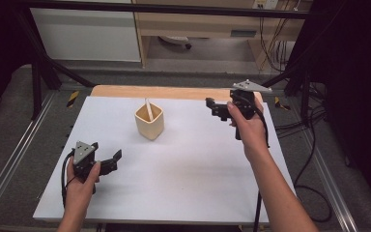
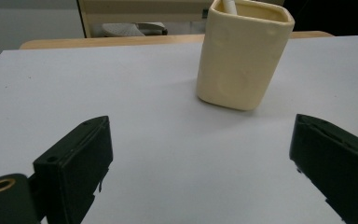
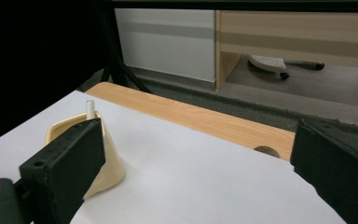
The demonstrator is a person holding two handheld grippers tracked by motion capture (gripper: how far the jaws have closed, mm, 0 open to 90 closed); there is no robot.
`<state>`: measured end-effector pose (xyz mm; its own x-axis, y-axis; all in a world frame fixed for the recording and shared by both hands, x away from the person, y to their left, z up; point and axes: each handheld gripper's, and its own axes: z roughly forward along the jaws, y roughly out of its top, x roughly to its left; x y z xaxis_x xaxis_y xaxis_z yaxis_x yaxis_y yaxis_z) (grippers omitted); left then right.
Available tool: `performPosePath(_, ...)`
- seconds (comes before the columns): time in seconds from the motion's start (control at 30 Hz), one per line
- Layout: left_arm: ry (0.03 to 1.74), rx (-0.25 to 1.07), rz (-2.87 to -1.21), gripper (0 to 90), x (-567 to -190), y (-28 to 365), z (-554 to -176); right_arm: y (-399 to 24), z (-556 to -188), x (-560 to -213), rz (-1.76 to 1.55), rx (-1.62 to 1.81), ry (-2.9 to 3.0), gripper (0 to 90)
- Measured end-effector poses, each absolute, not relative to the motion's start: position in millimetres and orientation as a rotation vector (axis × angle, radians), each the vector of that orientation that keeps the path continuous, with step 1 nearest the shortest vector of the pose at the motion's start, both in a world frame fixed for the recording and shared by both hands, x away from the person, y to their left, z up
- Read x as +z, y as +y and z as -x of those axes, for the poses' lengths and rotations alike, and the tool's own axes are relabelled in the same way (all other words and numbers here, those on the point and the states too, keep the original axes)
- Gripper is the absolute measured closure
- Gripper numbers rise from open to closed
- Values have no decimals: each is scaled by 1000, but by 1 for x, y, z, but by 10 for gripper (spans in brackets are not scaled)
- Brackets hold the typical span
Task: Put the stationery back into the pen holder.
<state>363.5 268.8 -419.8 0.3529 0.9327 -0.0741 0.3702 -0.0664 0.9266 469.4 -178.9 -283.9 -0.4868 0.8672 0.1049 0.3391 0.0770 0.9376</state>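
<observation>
Cup [image 1: 149, 122] already holds a white stick [image 1: 149, 109], with left gripper [image 1: 110, 161] and right gripper [image 1: 211, 108] both empty, jaws apart, flanking it, suggesting little remains.

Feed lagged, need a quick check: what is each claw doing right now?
Left claw: open, holding nothing, low over the table, aimed toward the cup.
Right claw: open, holding nothing, raised right of the cup.
</observation>
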Motion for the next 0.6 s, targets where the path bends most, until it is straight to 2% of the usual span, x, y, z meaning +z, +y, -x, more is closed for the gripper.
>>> performPosePath(0.27,1205,713,-1595,64,-417,280,-363,-211,-457,-278,-1190,1428,1848,21)
performPosePath(0.6,1202,729,-1604,62,-417,279,-363,-245,-431,-289,-1201,1440,1805,24)
